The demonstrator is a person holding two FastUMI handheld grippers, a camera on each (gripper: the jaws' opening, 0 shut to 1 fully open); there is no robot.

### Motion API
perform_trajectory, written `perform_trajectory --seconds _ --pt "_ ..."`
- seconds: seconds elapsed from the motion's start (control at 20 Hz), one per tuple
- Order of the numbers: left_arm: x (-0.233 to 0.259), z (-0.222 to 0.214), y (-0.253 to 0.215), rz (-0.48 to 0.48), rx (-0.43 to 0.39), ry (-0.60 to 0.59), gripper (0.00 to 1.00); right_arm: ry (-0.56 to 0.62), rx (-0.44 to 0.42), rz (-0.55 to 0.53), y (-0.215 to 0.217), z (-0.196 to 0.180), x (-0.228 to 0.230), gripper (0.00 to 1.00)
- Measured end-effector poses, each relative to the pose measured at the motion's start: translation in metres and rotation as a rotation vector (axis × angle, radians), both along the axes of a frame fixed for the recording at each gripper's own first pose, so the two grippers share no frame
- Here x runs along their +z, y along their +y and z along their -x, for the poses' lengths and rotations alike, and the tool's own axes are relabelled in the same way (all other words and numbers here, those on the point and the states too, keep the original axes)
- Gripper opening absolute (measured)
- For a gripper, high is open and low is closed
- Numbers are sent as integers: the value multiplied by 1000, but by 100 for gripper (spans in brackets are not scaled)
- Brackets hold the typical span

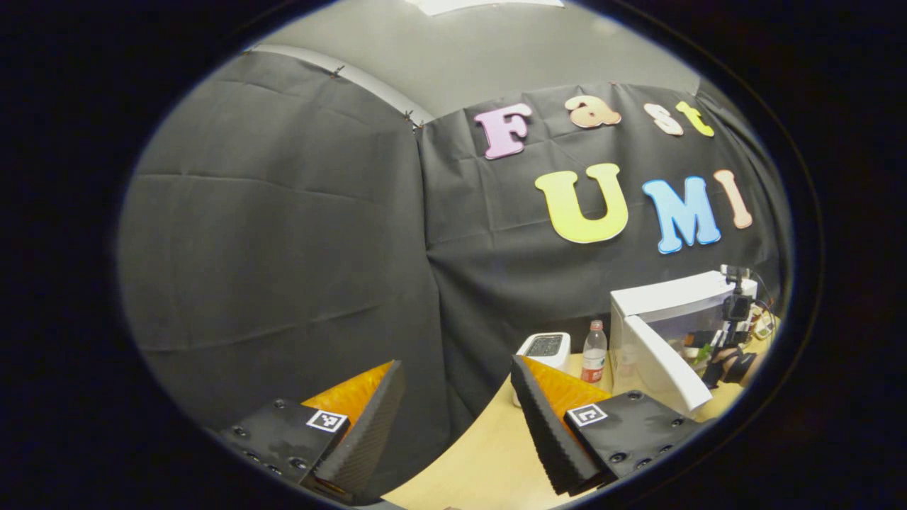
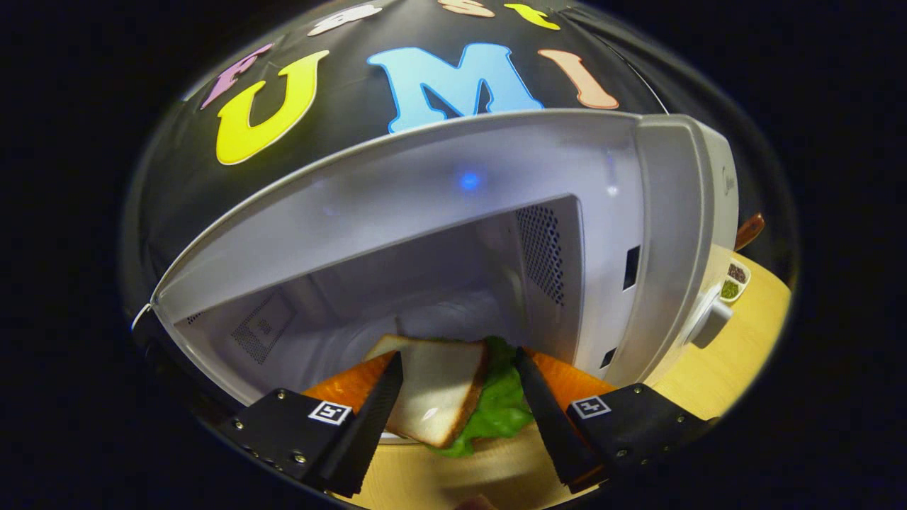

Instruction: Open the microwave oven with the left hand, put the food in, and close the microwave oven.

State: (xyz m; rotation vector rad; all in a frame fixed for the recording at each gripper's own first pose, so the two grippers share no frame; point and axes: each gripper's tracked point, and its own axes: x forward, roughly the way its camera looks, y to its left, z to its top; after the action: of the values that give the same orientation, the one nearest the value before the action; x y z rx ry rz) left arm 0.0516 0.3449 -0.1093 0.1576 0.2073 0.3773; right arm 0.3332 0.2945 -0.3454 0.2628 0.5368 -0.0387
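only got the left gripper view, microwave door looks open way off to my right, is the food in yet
Observer: Not yet. The right tongs hold a sandwich at the mouth of the microwave.
Operator: both fingers on it
Observer: It looks so. One finger presses the bread, the other the lettuce side.
Operator: anything in the way inside
Observer: Nothing I can see. The cavity floor behind the sandwich looks bare.
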Motion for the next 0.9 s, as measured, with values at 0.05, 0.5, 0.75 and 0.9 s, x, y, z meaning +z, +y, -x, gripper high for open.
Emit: perform_trajectory --seconds 0.05,0.5,0.75,0.9 --pt "-1 -2 -4 8 -5 -1 94 -26 16 10 -1 2 10 96" --pt "-20 -17 -46 104 -78 -34 100 -246 177 84 -8 68 134 96" --pt "-33 -16 -52 94 -90 -28 100 -324 210 117 -39 115 194 96" --pt "-44 -21 -54 97 -99 -17 100 -363 207 135 -64 140 223 96"
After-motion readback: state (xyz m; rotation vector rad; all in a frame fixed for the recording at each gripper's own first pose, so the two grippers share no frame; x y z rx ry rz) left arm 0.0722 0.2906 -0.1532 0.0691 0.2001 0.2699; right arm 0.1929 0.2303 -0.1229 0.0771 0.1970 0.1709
